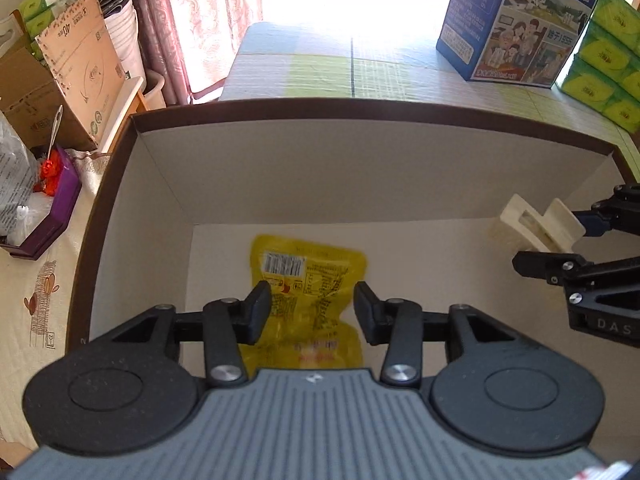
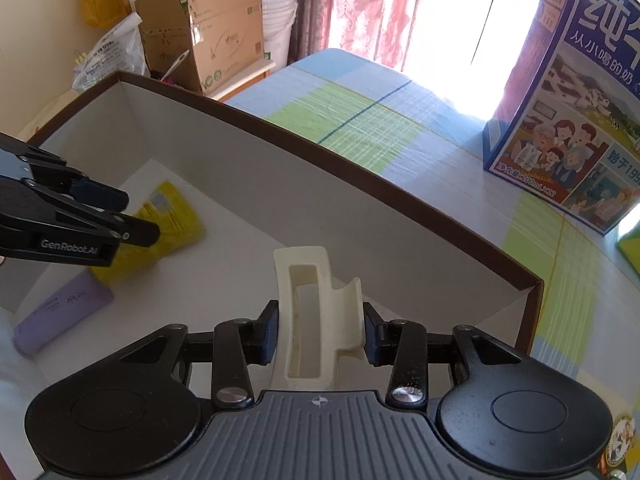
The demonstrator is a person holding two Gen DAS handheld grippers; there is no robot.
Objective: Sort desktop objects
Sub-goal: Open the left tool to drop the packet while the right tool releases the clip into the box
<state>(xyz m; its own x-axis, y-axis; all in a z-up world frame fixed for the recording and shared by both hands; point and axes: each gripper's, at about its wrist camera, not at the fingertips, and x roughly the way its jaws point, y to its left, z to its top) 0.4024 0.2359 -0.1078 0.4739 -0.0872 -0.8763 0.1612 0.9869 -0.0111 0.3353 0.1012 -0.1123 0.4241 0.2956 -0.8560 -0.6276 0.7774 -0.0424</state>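
Sunlit pink curtains (image 2: 360,12) back a white-lined brown cardboard box (image 1: 320,176). Inside it, the left gripper (image 1: 312,312), jaws apart, hovers over a yellow snack packet (image 1: 308,276); the right gripper (image 2: 320,334) clamps a cream plastic hair claw (image 2: 316,312).

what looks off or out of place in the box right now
Nothing stands out. The yellow packet lies flat on the box floor under the open left claw, a purple tube beside it, and the right claw holds the hair clip.

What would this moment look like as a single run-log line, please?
left gripper: open over yellow packet | right gripper: shut on cream hair clip | both above box
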